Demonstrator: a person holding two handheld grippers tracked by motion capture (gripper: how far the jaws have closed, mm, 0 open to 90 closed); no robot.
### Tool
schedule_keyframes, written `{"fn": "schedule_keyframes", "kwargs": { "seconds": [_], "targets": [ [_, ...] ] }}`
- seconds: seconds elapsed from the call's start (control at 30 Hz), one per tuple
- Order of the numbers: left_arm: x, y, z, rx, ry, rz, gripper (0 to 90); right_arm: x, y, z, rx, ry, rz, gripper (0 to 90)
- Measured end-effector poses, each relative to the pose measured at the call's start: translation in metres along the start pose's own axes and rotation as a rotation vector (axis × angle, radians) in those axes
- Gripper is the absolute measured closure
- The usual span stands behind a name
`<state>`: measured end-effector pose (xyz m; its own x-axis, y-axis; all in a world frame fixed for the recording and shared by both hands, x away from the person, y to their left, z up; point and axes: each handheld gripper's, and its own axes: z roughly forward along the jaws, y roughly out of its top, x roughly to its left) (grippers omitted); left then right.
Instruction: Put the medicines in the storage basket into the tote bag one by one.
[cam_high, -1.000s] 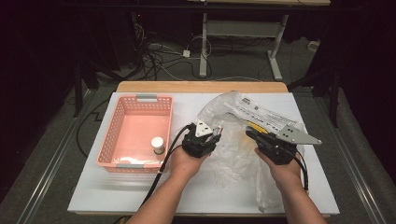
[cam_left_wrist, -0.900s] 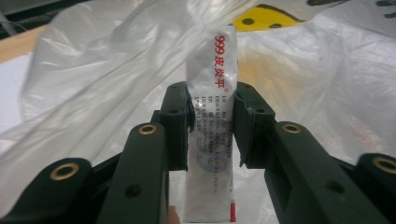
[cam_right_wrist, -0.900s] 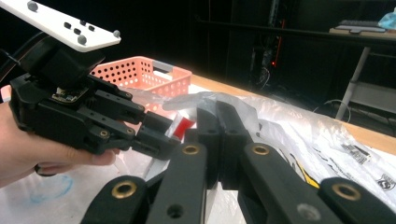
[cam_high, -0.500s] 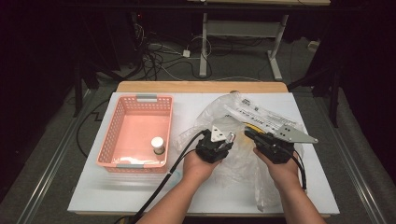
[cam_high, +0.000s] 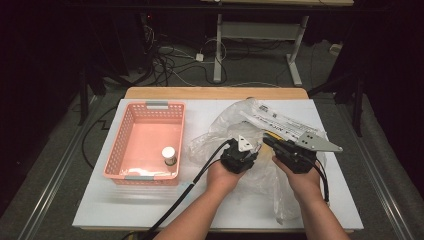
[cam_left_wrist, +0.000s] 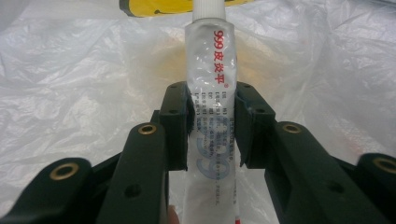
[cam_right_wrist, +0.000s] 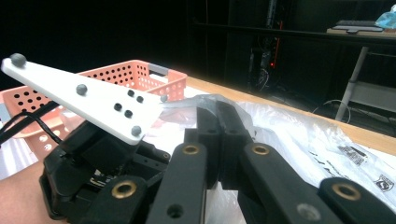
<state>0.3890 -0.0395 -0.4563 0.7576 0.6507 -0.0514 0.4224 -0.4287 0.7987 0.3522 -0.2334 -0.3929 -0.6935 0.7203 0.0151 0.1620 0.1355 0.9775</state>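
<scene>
A white ointment tube (cam_left_wrist: 210, 60) with red print and a white cap stands between the jaws of my left gripper (cam_left_wrist: 212, 112), whose pads press on both its sides. In the high view the left gripper (cam_high: 250, 144) hovers over the crumpled clear plastic bag (cam_high: 225, 125), close beside my right gripper (cam_high: 266, 139). The right gripper (cam_right_wrist: 218, 109) is shut, with a fold of the bag's film pinched at its tips. Something yellow (cam_left_wrist: 154, 5) lies in the bag beyond the tube's cap.
A pink perforated basket (cam_high: 116, 145) stands at the left with a small capped jar (cam_high: 169, 156) in it. A printed plastic package (cam_high: 280, 122) lies at the back right. The white tabletop (cam_high: 150, 205) ends near the person's forearms.
The left gripper has moved to the right and a little lower with the tube, ending next to the right gripper over the bag. The right gripper has kept still.
</scene>
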Motion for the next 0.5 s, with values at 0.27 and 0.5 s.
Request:
{"fn": "schedule_keyframes", "kwargs": {
  "seconds": [0.27,0.5],
  "targets": [
    [-0.0011,0.0011,0.0082,0.001,-0.001,0.003,66.8,-0.0037,0.0006,-0.0015,-0.008,-0.009,0.016,90.0],
    [-0.0018,0.0017,0.0093,0.004,-0.021,0.004,60.3,-0.0069,-0.0015,-0.0012,-0.001,-0.007,0.021,90.0]
  ]
}}
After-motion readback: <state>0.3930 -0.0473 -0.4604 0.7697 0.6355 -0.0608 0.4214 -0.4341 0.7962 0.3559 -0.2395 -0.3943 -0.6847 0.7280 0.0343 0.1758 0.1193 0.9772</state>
